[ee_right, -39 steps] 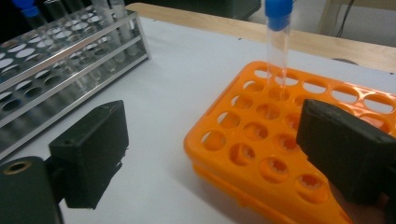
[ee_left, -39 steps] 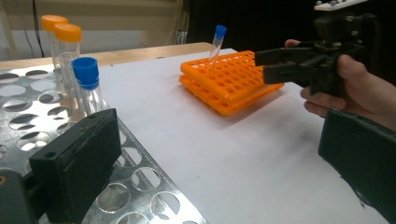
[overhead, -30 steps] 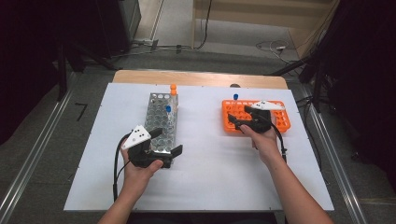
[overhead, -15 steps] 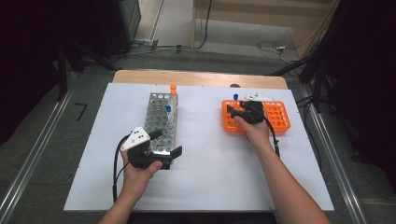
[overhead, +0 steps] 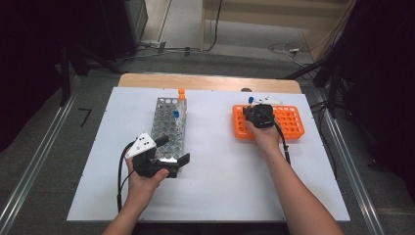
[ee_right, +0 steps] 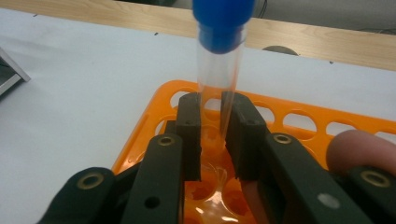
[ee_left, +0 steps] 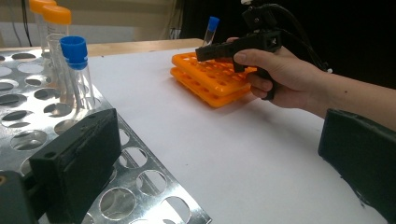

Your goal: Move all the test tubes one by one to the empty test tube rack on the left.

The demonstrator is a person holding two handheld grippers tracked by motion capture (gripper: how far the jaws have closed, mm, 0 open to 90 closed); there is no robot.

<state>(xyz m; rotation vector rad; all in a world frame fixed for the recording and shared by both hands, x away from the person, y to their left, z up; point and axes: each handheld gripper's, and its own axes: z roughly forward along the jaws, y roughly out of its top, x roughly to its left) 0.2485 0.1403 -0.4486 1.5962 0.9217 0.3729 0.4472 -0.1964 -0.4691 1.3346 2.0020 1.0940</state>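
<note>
Right gripper view: right claw (ee_right: 214,135) clamps blue-capped tube (ee_right: 220,60) w/ orange rack (ee_right: 299,122).

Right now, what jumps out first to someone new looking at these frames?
The bright orange plastic tube rack on the right of the white table, where the right tongs are shut on a clear blue-capped test tube standing in it. On the left, the perforated metal tube rack holds orange-capped and blue-capped tubes, and the left tongs sit open at its near end.
</note>
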